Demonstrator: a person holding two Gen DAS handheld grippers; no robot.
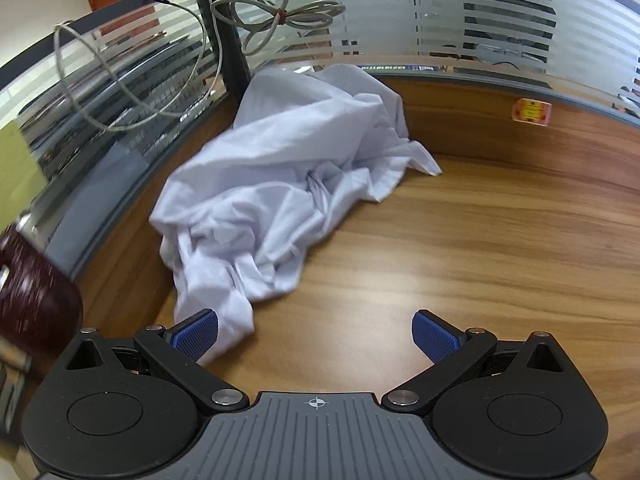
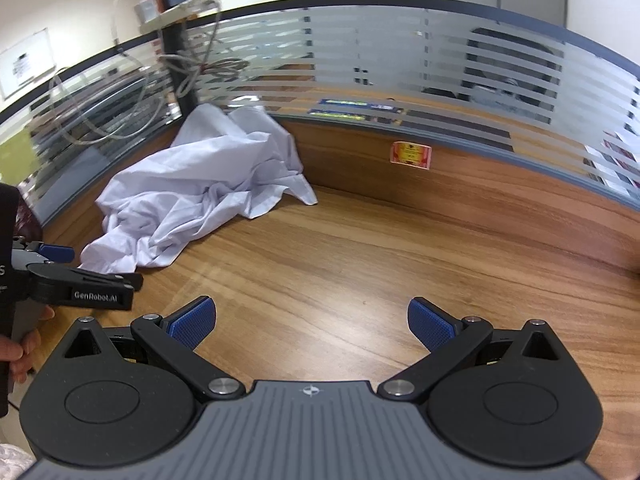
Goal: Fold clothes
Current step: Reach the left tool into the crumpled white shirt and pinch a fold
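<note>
A crumpled pale lavender-white garment (image 1: 280, 184) lies heaped in the back left corner of the wooden desk (image 1: 460, 248). My left gripper (image 1: 316, 336) is open, low over the desk, with its left pad beside the garment's near end. In the right wrist view the garment (image 2: 192, 200) lies to the left and farther off. My right gripper (image 2: 312, 326) is open and empty over bare wood, apart from the cloth. The left gripper's body (image 2: 80, 284) shows at the left edge of the right wrist view, held by a hand.
Frosted glass partitions (image 2: 400, 80) with wooden base panels wall the desk at the back and left. Loose grey cables (image 1: 160, 60) hang by the corner post. A red and yellow sticker (image 2: 412, 154) is on the back panel. A dark red object (image 1: 32, 300) sits at far left.
</note>
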